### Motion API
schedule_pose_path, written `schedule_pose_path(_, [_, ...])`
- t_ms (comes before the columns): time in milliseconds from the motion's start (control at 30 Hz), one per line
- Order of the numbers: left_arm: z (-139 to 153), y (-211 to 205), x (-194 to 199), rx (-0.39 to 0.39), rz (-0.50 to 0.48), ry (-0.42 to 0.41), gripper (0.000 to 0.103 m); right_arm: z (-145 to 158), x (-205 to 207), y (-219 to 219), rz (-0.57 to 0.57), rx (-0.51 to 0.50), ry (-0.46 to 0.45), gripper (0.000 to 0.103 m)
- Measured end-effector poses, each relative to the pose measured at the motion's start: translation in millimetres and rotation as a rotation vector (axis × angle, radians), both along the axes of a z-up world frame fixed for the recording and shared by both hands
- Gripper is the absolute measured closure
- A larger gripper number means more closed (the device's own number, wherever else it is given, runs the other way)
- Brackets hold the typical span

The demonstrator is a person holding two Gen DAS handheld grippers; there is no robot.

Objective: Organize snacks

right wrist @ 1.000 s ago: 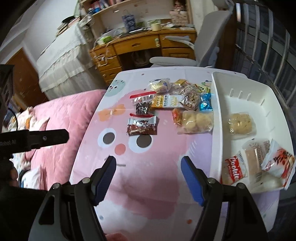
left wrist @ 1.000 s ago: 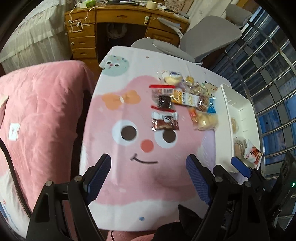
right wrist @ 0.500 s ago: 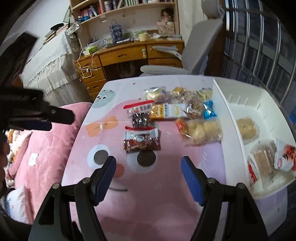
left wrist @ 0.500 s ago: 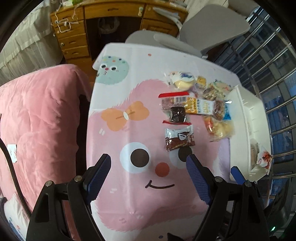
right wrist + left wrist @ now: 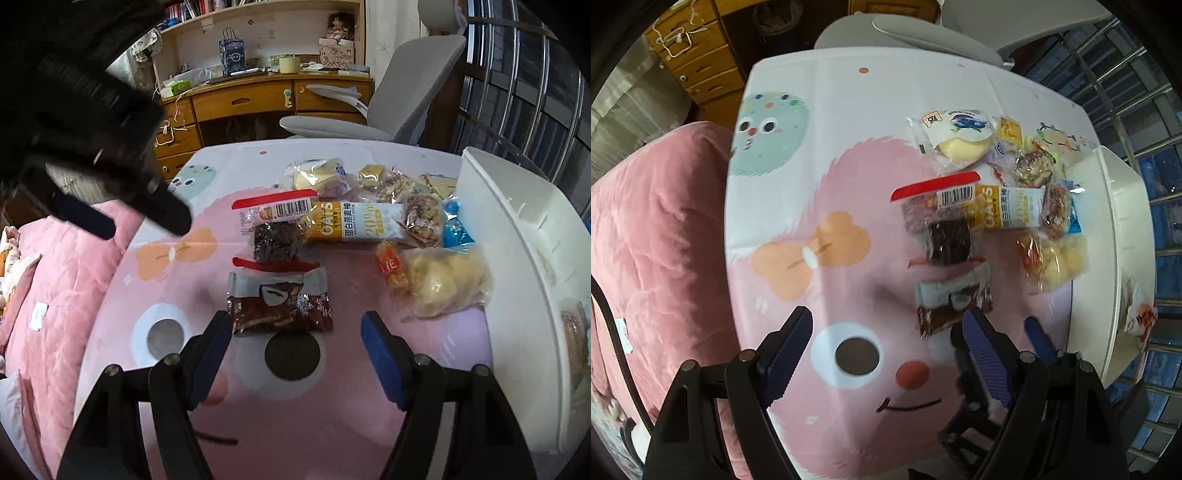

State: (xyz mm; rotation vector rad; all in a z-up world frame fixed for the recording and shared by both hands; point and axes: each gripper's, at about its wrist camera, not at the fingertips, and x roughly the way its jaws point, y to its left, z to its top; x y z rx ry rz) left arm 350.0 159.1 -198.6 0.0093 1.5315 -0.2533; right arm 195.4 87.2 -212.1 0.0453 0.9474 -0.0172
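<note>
Several wrapped snacks lie on the pink cartoon table cover (image 5: 332,406). A brown chocolate packet (image 5: 279,302) lies just ahead of my open, empty right gripper (image 5: 295,332); it also shows in the left wrist view (image 5: 951,304). Behind it are a dark snack in a red-edged wrapper (image 5: 275,229), a yellow oat bar (image 5: 351,225), a bag of pale puffs (image 5: 439,282) and a blue packet (image 5: 454,229). My left gripper (image 5: 886,332) is open and empty above the table's left part. The white bin (image 5: 517,251) at the right holds some snacks (image 5: 1137,314).
A pink quilted bed (image 5: 653,240) borders the table on the left. A grey office chair (image 5: 369,118) and a wooden desk (image 5: 258,99) stand behind the table. A window with metal bars (image 5: 1145,110) is at the right.
Both grippers have moved forward over the table toward the snacks. The right gripper now has the brown chocolate packet just ahead of its fingers. Both stay open.
</note>
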Motion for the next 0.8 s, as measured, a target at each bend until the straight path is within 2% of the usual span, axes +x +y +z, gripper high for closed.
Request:
schedule_pose_path(167, [-17,-21,21,0.014,-0.006,0.042,0.021,-16,8,-3,0.007,0.012,0.029,0.03])
schedule_pose_path(333, [-35,-39,38,-0.009,-0.001,0.088,0.021,-27,12,-1,0.025,0.031,0.037,0.03])
schedule_pose_path(600, [-60,-59,55,-0.009,-0.014,0.15,0.022,-33,28,7,0.044,0.027,0.021,0.03])
schedule_pose_path(700, [-68,-61,60,-0.012,-0.002,0.176,0.026,-35,32,10,0.049,0.013,0.022,0.03])
schedule_pose_path(800, [-76,-63,64,-0.018,0.009,0.211,0.031,-37,36,10,0.061,0.049,0.032,0.03])
